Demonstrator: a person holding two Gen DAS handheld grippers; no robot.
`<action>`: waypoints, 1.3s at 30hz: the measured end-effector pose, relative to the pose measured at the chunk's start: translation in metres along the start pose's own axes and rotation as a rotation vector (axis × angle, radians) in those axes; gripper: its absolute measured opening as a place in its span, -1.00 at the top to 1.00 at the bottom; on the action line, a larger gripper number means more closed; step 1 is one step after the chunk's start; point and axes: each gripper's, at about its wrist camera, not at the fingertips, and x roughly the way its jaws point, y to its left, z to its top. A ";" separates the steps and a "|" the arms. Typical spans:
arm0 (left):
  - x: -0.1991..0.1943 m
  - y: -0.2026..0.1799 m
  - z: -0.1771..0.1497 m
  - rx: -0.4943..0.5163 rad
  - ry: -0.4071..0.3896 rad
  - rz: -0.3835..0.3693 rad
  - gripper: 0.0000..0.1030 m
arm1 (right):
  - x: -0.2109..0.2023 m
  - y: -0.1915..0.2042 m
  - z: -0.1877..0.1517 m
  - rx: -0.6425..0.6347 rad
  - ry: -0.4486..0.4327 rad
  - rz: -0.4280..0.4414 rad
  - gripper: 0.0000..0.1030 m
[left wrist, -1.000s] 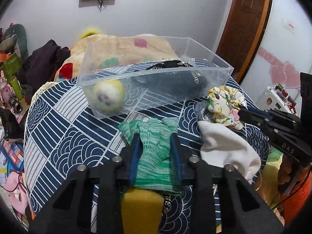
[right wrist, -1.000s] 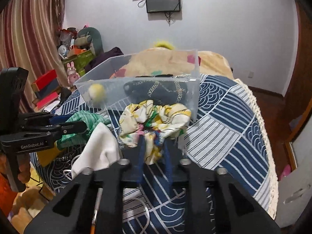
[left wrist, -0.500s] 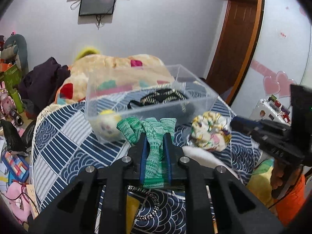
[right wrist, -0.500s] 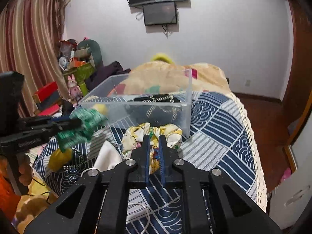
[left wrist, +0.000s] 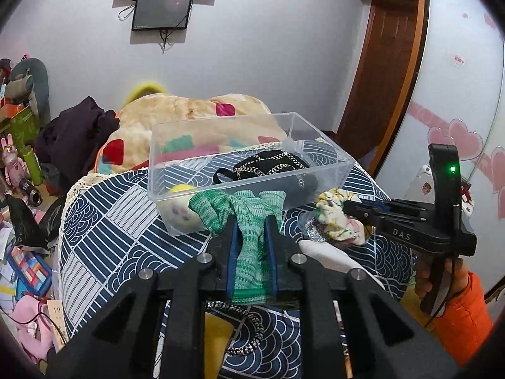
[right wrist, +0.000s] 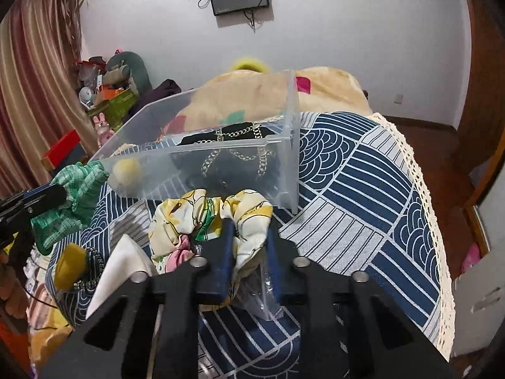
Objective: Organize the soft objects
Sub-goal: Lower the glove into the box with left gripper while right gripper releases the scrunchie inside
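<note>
My left gripper (left wrist: 251, 221) is shut on a green knitted cloth (left wrist: 249, 218) and holds it lifted just in front of the clear plastic bin (left wrist: 252, 175). My right gripper (right wrist: 247, 230) is shut on a yellow floral scrunchie (right wrist: 202, 214), lifted near the bin's front right corner (right wrist: 288, 170). The bin holds a yellow plush ball (left wrist: 181, 208) and a black bag with a gold chain (left wrist: 268, 165). Each gripper shows in the other's view: the left gripper (right wrist: 60, 194) with its green cloth (right wrist: 75, 189), and the right gripper (left wrist: 350, 207) with its scrunchie (left wrist: 334, 221).
A white cloth (right wrist: 120, 262), a yellow sponge-like piece (right wrist: 69, 263) and a braided cord (left wrist: 249, 325) lie on the blue patterned table cover (right wrist: 363, 189). A clear plastic wrapper (right wrist: 262, 297) lies under my right gripper. Blanket (left wrist: 195, 110) and clutter sit behind.
Both grippers have shut on their items and lifted them off the table cover. The green cloth and the scrunchie now hang in the air near the bin's front wall.
</note>
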 end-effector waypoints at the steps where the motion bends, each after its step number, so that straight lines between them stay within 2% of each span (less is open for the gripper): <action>1: 0.000 0.000 0.001 -0.002 -0.002 0.001 0.69 | -0.003 0.000 -0.001 -0.001 -0.011 -0.001 0.83; 5: -0.004 0.002 0.005 -0.008 -0.024 0.001 0.69 | -0.025 0.004 0.002 -0.022 -0.080 -0.011 0.86; 12: -0.015 0.007 0.023 -0.012 -0.082 0.024 0.69 | -0.072 0.019 0.022 -0.045 -0.217 0.029 0.86; 18: -0.015 0.013 0.044 -0.013 -0.124 0.050 0.69 | -0.074 0.032 0.053 -0.057 -0.272 0.026 0.86; 29: 0.017 0.018 0.076 0.011 -0.143 0.074 0.69 | -0.025 0.048 0.093 -0.108 -0.219 -0.016 0.86; 34: 0.047 0.024 0.079 -0.010 -0.076 0.051 0.69 | -0.002 0.052 0.099 -0.141 -0.162 -0.036 0.86; 39: 0.082 0.028 0.078 -0.022 -0.016 0.052 0.69 | 0.021 0.046 0.099 -0.137 -0.091 -0.019 0.86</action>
